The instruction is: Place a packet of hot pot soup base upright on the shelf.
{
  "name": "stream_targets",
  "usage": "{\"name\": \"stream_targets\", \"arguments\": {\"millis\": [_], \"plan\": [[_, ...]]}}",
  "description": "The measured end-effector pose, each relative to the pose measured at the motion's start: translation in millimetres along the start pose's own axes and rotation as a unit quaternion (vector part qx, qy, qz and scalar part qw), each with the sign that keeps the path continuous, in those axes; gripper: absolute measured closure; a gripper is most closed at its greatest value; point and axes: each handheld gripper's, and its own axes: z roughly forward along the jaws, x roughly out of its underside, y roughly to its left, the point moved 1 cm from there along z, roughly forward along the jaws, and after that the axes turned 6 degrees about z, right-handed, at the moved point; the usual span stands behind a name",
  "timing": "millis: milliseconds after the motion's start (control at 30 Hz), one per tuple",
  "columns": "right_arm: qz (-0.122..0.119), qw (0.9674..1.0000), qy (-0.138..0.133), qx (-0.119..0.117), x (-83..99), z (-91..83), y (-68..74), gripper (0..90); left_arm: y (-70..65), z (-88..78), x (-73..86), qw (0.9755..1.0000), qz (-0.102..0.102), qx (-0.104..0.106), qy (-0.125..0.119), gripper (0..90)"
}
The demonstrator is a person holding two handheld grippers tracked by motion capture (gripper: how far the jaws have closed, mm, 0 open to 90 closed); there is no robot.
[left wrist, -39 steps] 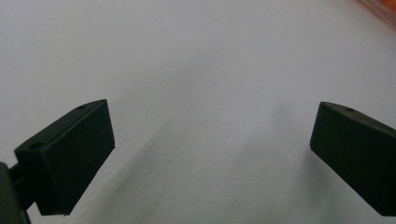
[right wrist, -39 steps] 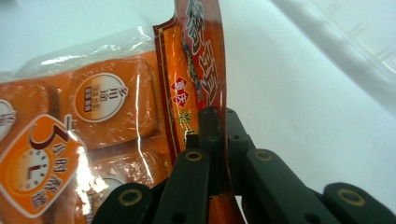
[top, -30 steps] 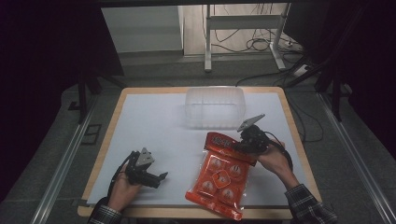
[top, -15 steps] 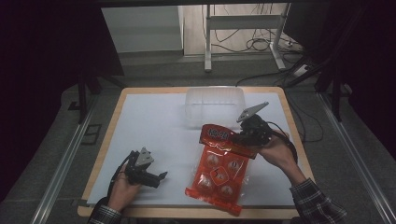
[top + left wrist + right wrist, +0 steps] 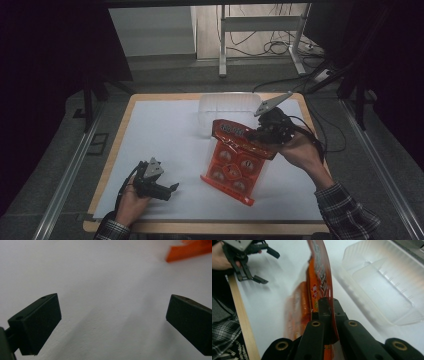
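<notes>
Two grippers, one busy. Right gripper (image 5: pixel 256 134), centre-right of the high view, is pinching the top edge of the orange pack (image 5: pixel 234 161); in the right gripper view its jaws are pressed together on the pack's (image 5: pixel 320 277) thin seam, film sandwiched between the pads. My read: gripping at the header seam lets the pack hang under its own weight, so it can be carried without crushing the round pieces inside. Pack sits mid-frame in the high view, just below the clear tray (image 5: pixel 227 107), upper end lifted, lower corner apparently on or close to the white sheet (image 5: pixel 165 135); can't tell if it touches. Long axis runs from upper centre toward lower centre-right, tilted, printed face up toward the camera, header end pointing at the tray. Tray is open side up, right behind the pack, likely the drop target. Left gripper (image 5: pixel 170 189) is at lower left, well apart from the pack, jaws spread with nothing between them; left gripper view confirms bare sheet between the pads, with an orange corner (image 5: pixel 188 251) at upper right. Looks parked, out of the way.
</notes>
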Motion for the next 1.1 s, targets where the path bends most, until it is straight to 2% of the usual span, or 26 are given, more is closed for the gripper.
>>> {"name": "stream_targets", "arguments": {"millis": [200,533,900,1100], "plan": [[-0.005,0.9999,-0.015,-0.002,-11.7,-11.9,0.5,89.4,-0.2,-0.2,-0.3,1.0000,0.002,-0.001,-0.002,0.0],[-0.004,0.9995,-0.027,0.018,-25.8,-24.0,-6.9,89.4,0.2,-1.7,-0.9,1.0000,0.001,-0.004,-0.009,0.0],[0.020,0.9983,-0.045,0.031,-43.2,-42.3,-28.3,89.4,1.0,-3.6,-1.4,0.9998,0.000,-0.008,-0.016,0.0],[0.029,0.9974,-0.053,0.039,-54.4,-50.4,-39.8,89.4,2.6,-5.8,-1.5,0.9996,-0.008,-0.009,-0.026,0.0]]}}
